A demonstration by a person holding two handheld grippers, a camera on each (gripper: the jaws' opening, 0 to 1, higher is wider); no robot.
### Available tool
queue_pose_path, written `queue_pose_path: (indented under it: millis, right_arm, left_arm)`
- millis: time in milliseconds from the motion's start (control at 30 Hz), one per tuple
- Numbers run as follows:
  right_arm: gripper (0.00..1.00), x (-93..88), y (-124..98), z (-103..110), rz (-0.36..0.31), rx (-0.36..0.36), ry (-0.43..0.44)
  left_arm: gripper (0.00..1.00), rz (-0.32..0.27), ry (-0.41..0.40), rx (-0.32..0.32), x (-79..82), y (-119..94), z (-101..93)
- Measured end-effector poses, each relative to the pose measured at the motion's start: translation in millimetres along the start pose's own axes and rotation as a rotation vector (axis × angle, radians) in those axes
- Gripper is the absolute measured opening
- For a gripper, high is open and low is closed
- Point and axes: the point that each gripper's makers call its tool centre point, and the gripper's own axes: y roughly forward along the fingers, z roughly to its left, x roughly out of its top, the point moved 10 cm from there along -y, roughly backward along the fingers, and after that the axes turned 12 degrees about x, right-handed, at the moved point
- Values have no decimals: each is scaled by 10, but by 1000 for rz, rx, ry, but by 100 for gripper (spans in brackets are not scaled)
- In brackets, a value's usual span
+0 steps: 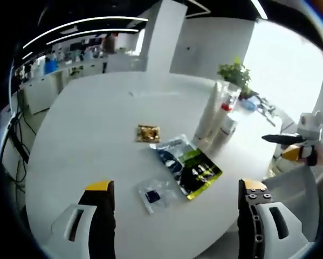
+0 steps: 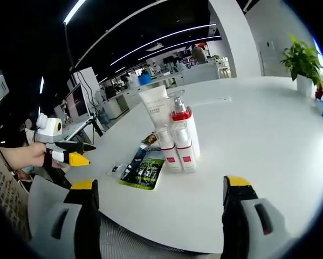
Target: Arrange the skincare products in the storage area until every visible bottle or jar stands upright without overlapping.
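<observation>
1. Left gripper [image 1: 174, 197]: jaws wide apart, holding nothing, above the white table [image 1: 86, 140].
2. Right gripper [image 2: 158, 197]: jaws wide apart, holding nothing.
3. Upright near the table middle: white tube [image 2: 157, 110], pump bottle [image 2: 184, 132], 2 small red-banded bottles [image 2: 174, 148], clustered and touching.
4. Flat beside them: green-black sachet [image 2: 145, 170]; print unreadable.
5. Gold packet [image 1: 148, 133] and clear packet [image 1: 153, 195], labels illegible.

- The left gripper view looks down at a slant from above the near edge of a round white table [image 1: 91, 135], facing across it toward an office background.
- The right gripper view sits lower, almost level with the table top [image 2: 258, 140], off its edge and looking across it.
- Both views share the upright cluster of skincare bottles [image 1: 218, 116] [image 2: 174, 135] and the flat green sachet [image 1: 200, 171] [image 2: 145, 171], seen from different sides.
- Each view catches the other gripper at its margin.
</observation>
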Motion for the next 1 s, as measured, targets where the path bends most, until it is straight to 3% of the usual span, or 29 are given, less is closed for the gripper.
queue_pose_path:
  millis: [367, 1000]
  right_arm:
    - [96, -5, 6, 1, 5, 6, 2]
    - [97, -18, 23, 6, 21, 20, 9]
  left_arm:
    - [97, -16, 7, 29, -265, -138, 13]
    - [97, -28, -23, 31, -346, -212, -3]
